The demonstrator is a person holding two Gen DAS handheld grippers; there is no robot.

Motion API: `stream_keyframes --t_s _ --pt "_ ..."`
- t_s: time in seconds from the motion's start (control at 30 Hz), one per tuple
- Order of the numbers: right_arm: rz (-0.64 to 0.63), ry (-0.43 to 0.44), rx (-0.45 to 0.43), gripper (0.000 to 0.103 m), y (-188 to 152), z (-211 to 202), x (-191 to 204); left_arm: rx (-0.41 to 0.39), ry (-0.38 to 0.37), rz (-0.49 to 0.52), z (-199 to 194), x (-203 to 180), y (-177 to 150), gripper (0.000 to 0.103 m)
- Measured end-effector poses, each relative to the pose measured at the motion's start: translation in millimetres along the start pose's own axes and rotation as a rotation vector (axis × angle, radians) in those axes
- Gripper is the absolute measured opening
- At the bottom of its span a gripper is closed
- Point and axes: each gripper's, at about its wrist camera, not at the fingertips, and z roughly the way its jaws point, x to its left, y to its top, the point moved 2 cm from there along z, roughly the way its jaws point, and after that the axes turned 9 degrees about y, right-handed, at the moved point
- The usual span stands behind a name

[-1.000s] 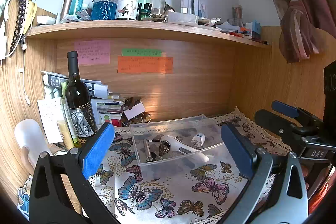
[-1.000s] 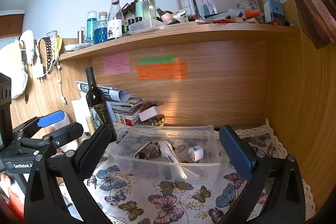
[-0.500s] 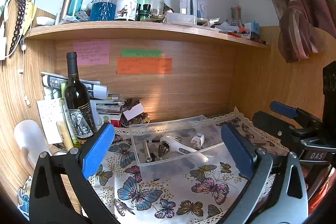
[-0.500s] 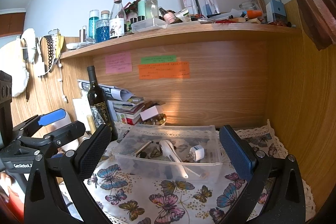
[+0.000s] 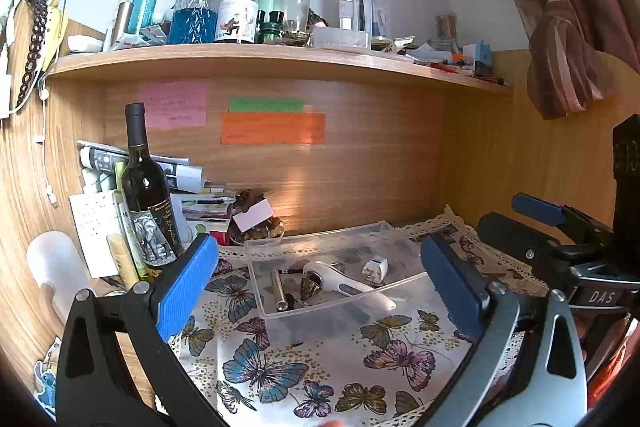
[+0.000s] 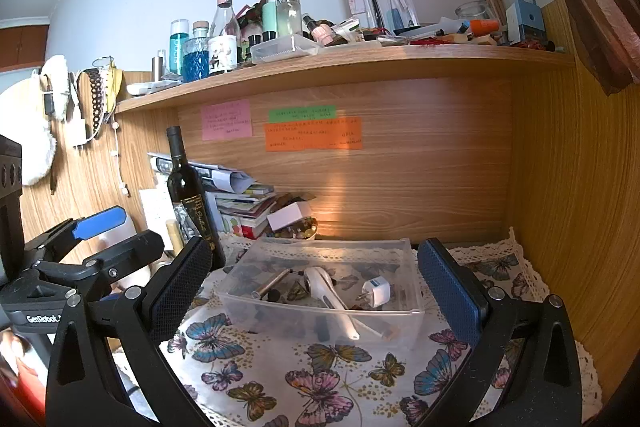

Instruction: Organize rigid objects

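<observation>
Our left tool (image 5: 320, 283) hangs above the desk with its blue pads spread wide and nothing between them, and our right tool (image 6: 314, 279) does the same, jaws wide apart and empty. Each one peeks into the other's view: the right tool sits off at the right edge of the left camera, the left tool at the left edge of the right camera.

Between both pairs of fingers we see the clear plastic bin (image 5: 340, 307) (image 6: 248, 303), resting on the butterfly-print tablecloth (image 5: 280, 367) (image 6: 320, 379) that covers the desk. Inside the bin lies a white handheld device with a long handle (image 5: 344, 283) (image 6: 326, 287), stretched diagonally across the bottom. Just beside it sits a white plug adapter (image 5: 375, 265) (image 6: 376, 291), and on the other side a slim metal cylinder (image 5: 278, 289) (image 6: 272, 282). A few small dark pieces lie near the middle of the bin; we cannot tell what they are.

Behind the bin, to the left, a dark wine bottle (image 5: 146, 195) (image 6: 188, 195) stands upright in front of a stack of papers and books (image 6: 240, 203). Sticky notes (image 5: 272, 127) (image 6: 312, 133) cling to the wooden back panel, and the shelf (image 5: 280, 61) (image 6: 360, 61) above carries a crowd of bottles and small items.
</observation>
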Motion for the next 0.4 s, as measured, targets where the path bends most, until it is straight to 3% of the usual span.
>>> stream_keyframes --t_s 0.4 --pt "0.013 0.000 0.010 0.103 -2.2 2.7 -0.7 0.001 -0.005 0.000 0.9 0.8 -1.5 0.103"
